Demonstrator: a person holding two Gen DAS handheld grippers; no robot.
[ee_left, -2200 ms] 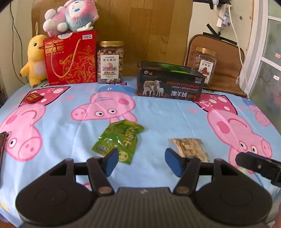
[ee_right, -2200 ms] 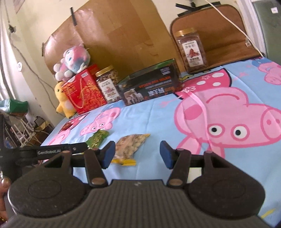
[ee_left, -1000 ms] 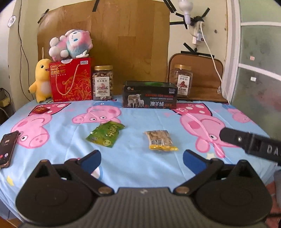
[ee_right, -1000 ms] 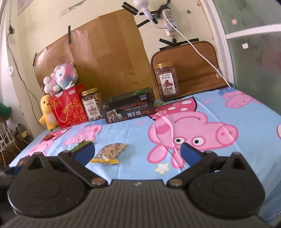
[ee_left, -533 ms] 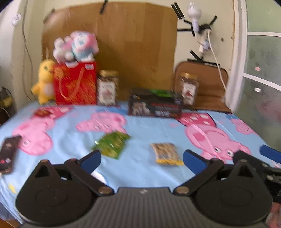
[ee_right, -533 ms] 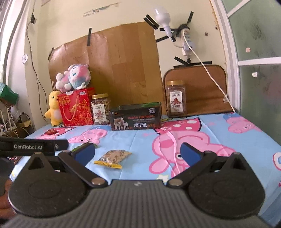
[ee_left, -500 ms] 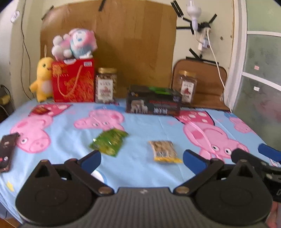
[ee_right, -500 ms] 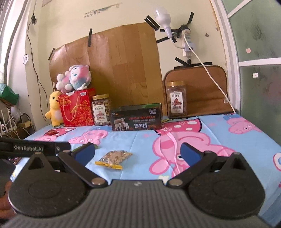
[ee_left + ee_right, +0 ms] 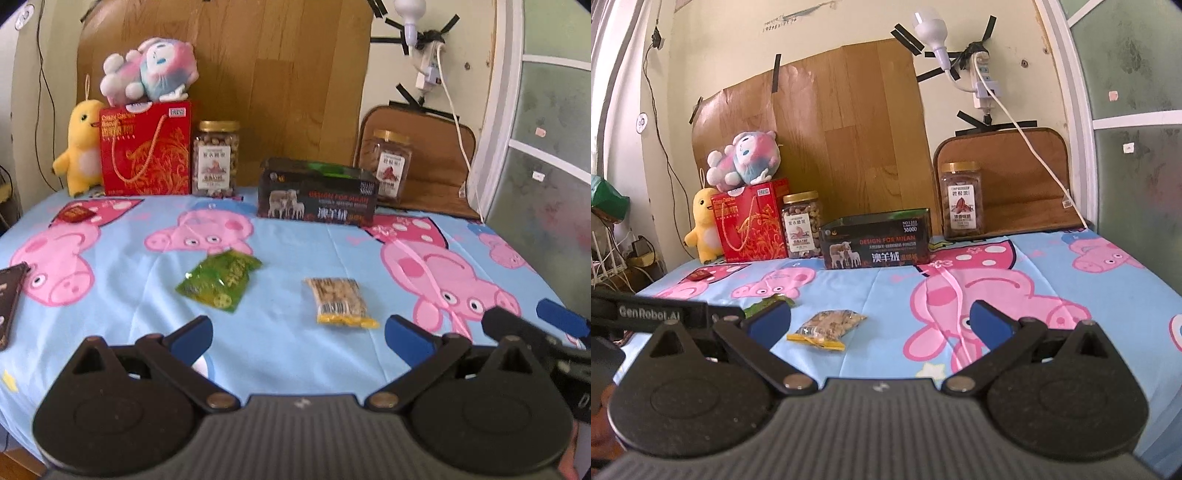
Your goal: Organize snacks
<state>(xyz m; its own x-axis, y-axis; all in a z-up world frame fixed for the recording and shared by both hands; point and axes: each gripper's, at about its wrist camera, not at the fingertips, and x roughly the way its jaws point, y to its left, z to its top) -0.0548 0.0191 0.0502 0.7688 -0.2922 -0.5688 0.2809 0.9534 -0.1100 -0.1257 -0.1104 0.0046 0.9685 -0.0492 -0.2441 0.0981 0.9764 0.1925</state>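
Blue pads tip both tongs, and each pair stands spread wide with nothing between its fingers. The left tongs [image 9: 297, 334] hang over the near edge of the counter [image 9: 295, 354], which wears a light-blue cloth printed with pink pigs; the right tongs [image 9: 881, 319] hang over the same edge, further toward the right side, and their blue tip shows at the right of the left view. Just past the left tongs lie two snacks, flat on the cloth and apart from each other: a green packet [image 9: 218, 282] toward the left, tilted, and a clear nut packet [image 9: 340, 301] with a yellow end toward the right. In the right view the nut packet [image 9: 827, 326] lies between the spread fingers, nearer the left one, and the green packet is mostly hidden behind that finger. A phone [image 9: 9, 295] lies at the left edge and a small red packet [image 9: 75, 214] near the far left corner. Along the far edge stand a yellow duck [image 9: 79, 147], a red box [image 9: 146, 147] with a pink plush [image 9: 151, 72] on top, a nut jar [image 9: 216, 158] touching the box, an open black box [image 9: 317, 194] near the middle, and a second jar [image 9: 388, 166] behind its right end, against a brown pad.
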